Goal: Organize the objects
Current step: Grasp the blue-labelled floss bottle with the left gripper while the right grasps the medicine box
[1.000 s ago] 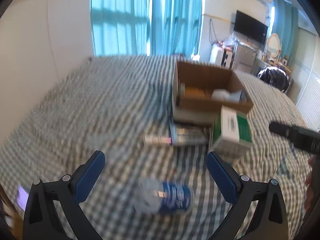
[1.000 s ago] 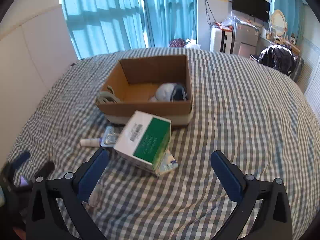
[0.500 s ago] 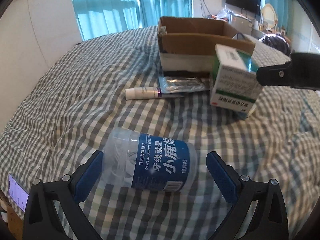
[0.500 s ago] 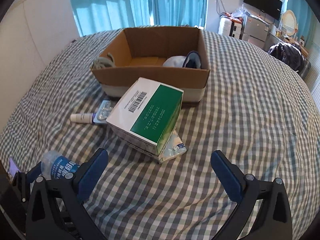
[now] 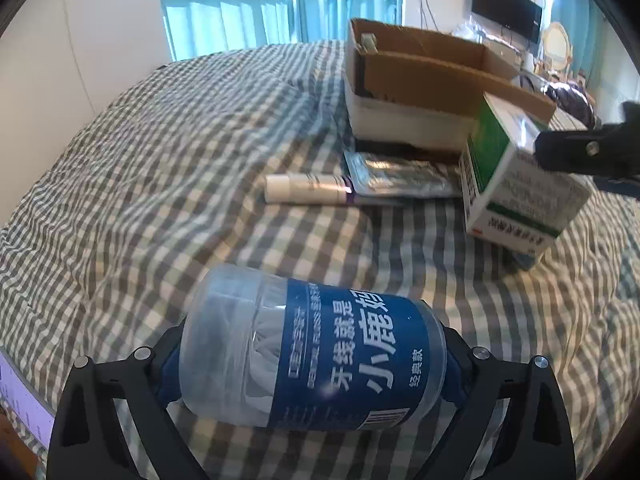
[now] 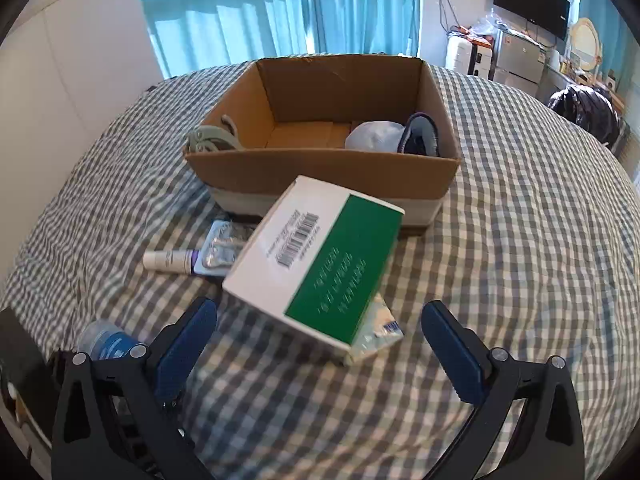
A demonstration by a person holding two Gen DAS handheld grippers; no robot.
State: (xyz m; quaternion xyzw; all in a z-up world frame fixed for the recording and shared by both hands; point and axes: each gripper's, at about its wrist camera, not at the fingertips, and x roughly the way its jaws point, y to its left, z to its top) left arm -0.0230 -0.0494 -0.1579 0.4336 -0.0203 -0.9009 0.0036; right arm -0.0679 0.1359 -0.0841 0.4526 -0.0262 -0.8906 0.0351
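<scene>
Clear jar (image 5: 312,354), blue label, white text: "小鹿妈", "牙线就是", "经典款", small "DENTAL FLOSS" line, barcode at label edge. Green-white box (image 6: 316,258): barcode with tiny digits, white print on green, both unreadable. Tube (image 5: 308,189): print illegible.

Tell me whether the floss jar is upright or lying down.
Lying down: the floss jar rests sideways on the bed, its label text running sideways.

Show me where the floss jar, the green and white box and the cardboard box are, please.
floss jar (image 5: 340,356): left wrist view, on its blue label.
green and white box (image 6: 344,280): right wrist view, on its green face.
cardboard box (image 6: 320,174): right wrist view, on its near wall.
</scene>
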